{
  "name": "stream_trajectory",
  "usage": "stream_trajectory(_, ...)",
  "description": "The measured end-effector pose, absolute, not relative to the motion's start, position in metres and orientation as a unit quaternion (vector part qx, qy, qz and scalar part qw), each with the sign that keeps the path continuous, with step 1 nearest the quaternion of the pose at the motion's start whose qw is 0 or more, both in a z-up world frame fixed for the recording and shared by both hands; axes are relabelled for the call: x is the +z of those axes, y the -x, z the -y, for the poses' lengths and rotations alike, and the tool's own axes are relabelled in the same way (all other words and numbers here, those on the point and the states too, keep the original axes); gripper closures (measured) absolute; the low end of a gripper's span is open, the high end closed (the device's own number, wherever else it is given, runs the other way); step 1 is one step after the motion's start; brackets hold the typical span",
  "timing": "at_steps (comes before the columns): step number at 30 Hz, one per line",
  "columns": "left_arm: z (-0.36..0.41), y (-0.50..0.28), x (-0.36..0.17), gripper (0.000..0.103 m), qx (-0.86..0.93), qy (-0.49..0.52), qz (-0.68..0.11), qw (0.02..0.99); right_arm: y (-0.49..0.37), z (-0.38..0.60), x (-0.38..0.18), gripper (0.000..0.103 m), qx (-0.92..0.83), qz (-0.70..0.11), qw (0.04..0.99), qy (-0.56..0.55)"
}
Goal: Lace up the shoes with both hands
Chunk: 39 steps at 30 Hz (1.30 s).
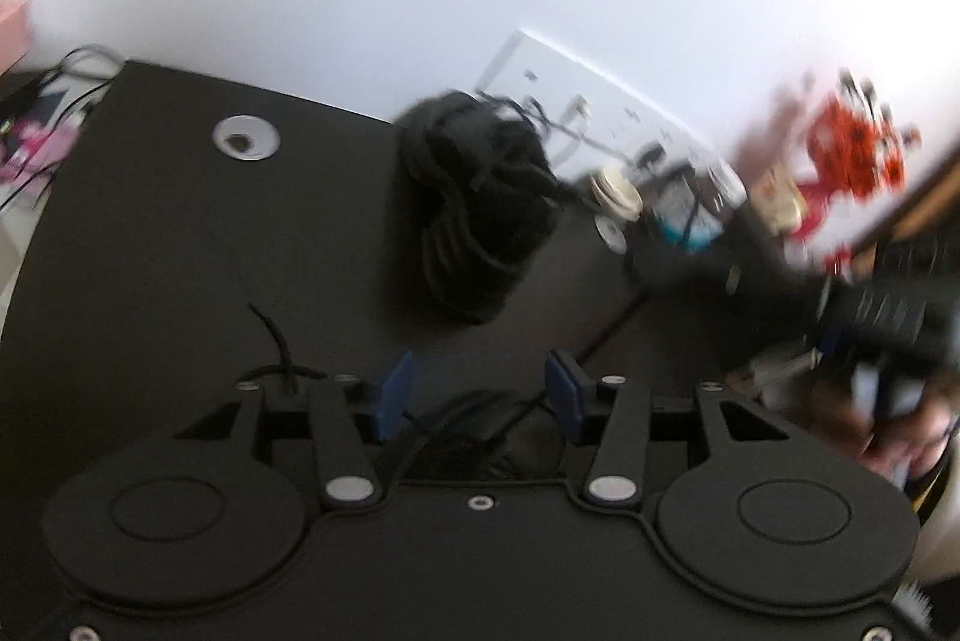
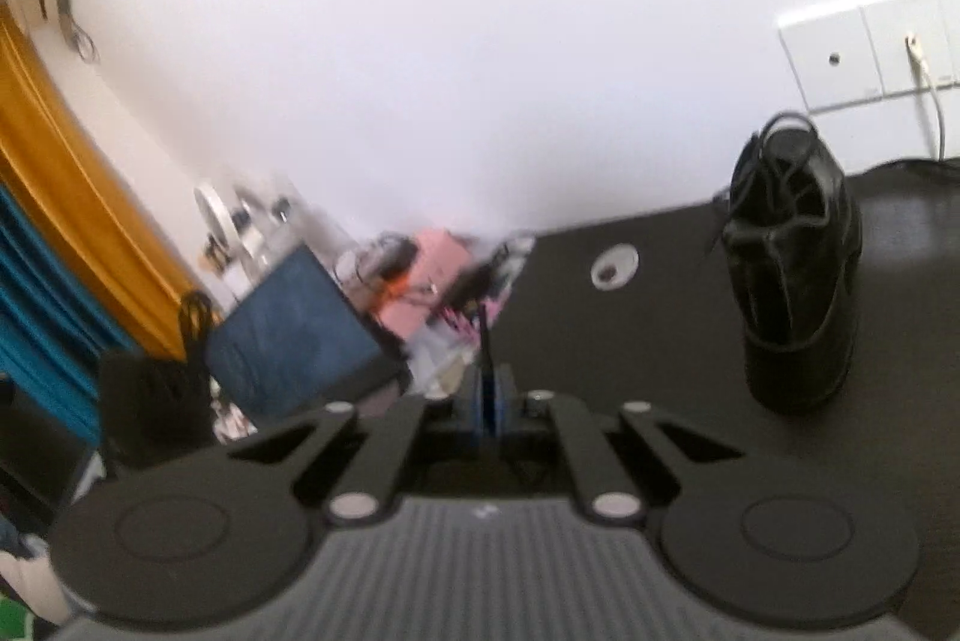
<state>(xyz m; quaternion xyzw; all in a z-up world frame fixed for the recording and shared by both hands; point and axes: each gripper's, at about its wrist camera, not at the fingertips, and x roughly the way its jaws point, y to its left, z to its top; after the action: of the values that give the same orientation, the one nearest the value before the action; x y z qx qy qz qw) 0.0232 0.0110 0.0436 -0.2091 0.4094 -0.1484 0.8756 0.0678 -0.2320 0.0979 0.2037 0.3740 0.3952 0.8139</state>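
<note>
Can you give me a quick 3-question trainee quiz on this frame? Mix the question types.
1. True or false: the left gripper has its fingers apart.
2. Multiple choice: the black shoe stands on A) a white tray B) the dark table C) a pink box.
3. Fill in: the right gripper has its fingers pressed ____.

Key: 1 true. 2 B. 3 together; whether a lace is pinched between them cannot be told.

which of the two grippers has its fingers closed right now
The right gripper: its blue pads are pressed together, apparently on a thin black lace. The left gripper has its pads spread wide apart.
</note>
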Motion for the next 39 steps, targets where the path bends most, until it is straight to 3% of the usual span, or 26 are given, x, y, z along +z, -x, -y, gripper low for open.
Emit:
stream_trajectory(6,0.029,-0.031,0.037,0.057,-0.168,0.134,-0.422,0.881,-0.058,0.242,0.121,0.099,0.412,-0.339,0.815,-0.225)
stream_trajectory(7,0.033,-0.033,0.035,0.07,-0.168,0.127,-0.425,0.88,-0.057,0.244,0.125,0.099,0.417,-0.332,0.814,-0.231)
stream_trajectory(8,0.036,-0.034,0.035,0.099,-0.168,0.126,-0.427,0.879,-0.056,0.246,0.128,0.099,0.422,-0.325,0.812,-0.238)
stream_trajectory(10,0.034,-0.034,0.036,0.1,-0.168,0.144,-0.424,0.878,-0.053,0.247,0.131,0.099,0.422,-0.317,0.817,-0.232)
stream_trajectory(13,0.025,-0.033,0.04,0.1,-0.157,0.166,-0.417,0.88,-0.049,0.251,0.127,0.084,0.394,-0.323,0.839,-0.193)
stream_trajectory(14,0.022,-0.033,0.041,0.1,-0.152,0.172,-0.415,0.88,-0.049,0.251,0.122,0.062,0.38,-0.332,0.845,-0.177)
stream_trajectory(15,0.02,-0.033,0.042,0.1,-0.146,0.176,-0.415,0.881,-0.049,0.252,0.115,0.054,0.366,-0.339,0.852,-0.161)
stream_trajectory(24,0.008,-0.03,0.039,0.1,-0.113,0.206,-0.414,0.88,-0.031,0.285,0.013,0.054,0.271,-0.486,0.811,-0.183)
stream_trajectory(35,0.014,-0.031,0.04,0.1,-0.111,0.204,-0.419,0.878,-0.019,0.276,-0.038,0.055,0.251,-0.529,0.786,-0.198)
stream_trajectory(37,0.013,-0.029,0.04,0.1,-0.107,0.207,-0.42,0.877,-0.021,0.273,-0.046,0.066,0.246,-0.533,0.781,-0.213)
stream_trajectory(39,0.011,-0.027,0.04,0.1,-0.103,0.213,-0.42,0.876,-0.021,0.273,-0.049,0.083,0.241,-0.533,0.781,-0.22)
